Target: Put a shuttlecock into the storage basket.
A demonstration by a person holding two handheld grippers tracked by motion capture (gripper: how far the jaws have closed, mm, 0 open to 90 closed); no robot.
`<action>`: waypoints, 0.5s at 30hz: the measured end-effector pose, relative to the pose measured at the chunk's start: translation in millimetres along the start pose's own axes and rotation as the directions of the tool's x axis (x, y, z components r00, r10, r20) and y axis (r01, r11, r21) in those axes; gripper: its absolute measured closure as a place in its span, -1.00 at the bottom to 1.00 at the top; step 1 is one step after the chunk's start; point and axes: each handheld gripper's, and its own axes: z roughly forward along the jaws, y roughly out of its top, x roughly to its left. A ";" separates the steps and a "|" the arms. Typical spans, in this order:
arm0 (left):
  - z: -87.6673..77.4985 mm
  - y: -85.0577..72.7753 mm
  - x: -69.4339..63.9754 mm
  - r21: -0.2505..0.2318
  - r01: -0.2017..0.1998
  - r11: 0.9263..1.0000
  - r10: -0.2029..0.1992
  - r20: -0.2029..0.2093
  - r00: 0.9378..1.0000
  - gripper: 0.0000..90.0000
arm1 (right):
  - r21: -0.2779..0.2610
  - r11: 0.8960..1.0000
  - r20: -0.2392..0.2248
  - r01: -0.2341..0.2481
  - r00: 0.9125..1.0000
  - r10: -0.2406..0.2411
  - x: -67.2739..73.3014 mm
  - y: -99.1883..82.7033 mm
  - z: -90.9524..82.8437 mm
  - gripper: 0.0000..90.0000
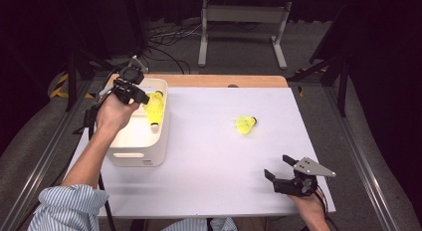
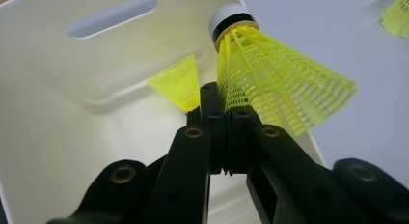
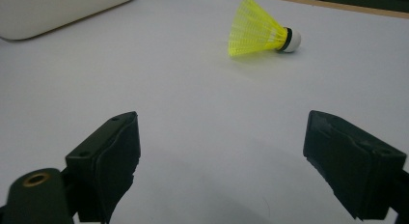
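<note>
3 yellow shuttlecocks (image 1: 246, 125) (image 2: 284, 84) (image 2: 177, 81) (1 lies on the table), 1 white bin (image 1: 149, 149), 2 grippers (image 1: 142, 97) (image 1: 278, 167).

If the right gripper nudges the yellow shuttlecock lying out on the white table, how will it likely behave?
The shuttlecock lies on its side, a cone, so it would probably roll in a curve around its cap. Its open mesh skirt suggests it is very light and would skid easily. The skirt may flex if squeezed by the right gripper.

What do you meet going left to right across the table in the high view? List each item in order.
left gripper gripping a yellow shuttlecock over the white bin → a second shuttlecock lying on the white tabletop → right gripper, jaws open.
</note>
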 end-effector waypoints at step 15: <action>6.8 -9.5 14.9 0.019 0.029 0.999 -0.029 -0.007 1.000 0.97 | 0.001 1.000 -0.007 0.004 1.000 -0.004 -0.2 0.0 0.8 -0.70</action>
